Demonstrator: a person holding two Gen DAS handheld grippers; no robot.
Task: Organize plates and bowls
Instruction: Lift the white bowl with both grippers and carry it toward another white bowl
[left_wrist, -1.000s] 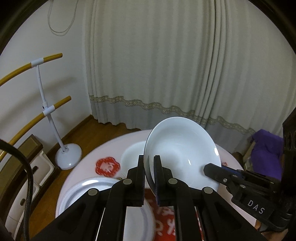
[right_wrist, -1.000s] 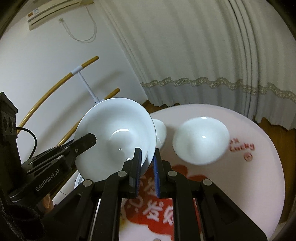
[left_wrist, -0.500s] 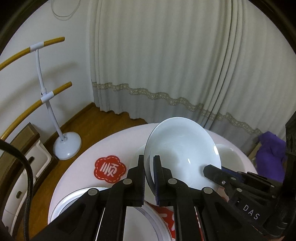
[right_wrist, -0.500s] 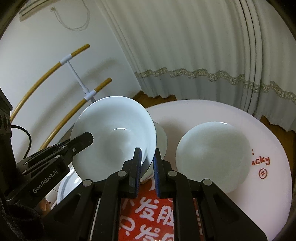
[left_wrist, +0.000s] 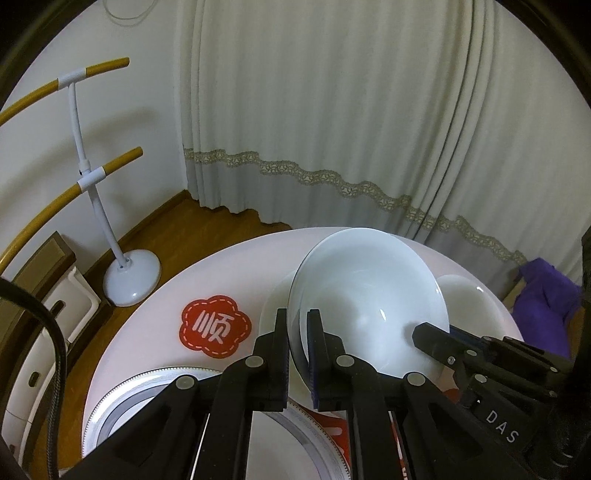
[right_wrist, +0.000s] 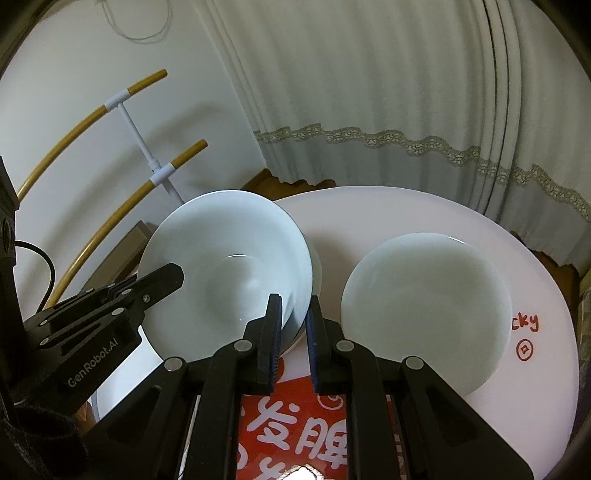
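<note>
I hold 1 white bowl (left_wrist: 369, 295) between 2 claws, tilted, above a round pink counter (left_wrist: 166, 295). My left claw (left_wrist: 298, 325) is clenched on the bowl's rim at the near-left edge, 1 finger inside and 1 outside. My right claw (right_wrist: 293, 312) is clenched on the opposite rim the same way; in the left view its black tip reaches in from the right.

Handling, my judgement: glazed ceramic, so stiff, smooth and slippery, prob. fairly heavy for a thin rim pinch, and it would chip or break if dropped or knocked on other dishes. The rim is the only place to take hold; a 2-sided grip w/ both claws looks like the safe way to keep it from swinging.

Containers:
- Held bowl: empty, inside clean and shiny.
- A 2nd white dish (right_wrist: 317, 266) sits on the counter directly behind and under the held bowl, mostly hidden; can't tell what's in it.
- A shallow white plate (right_wrist: 424, 314) lies flat on the counter to the right in the right view, empty, just beside the held bowl, not touching as far as I can see.
- A large plate w/ a patterned silver rim (left_wrist: 122, 391) lies near the counter's front-left edge, under my left claw's arms; the part I can see is empty.

A red flower-shaped sticker (left_wrist: 216, 325) and red printed text mark the counter.
</note>
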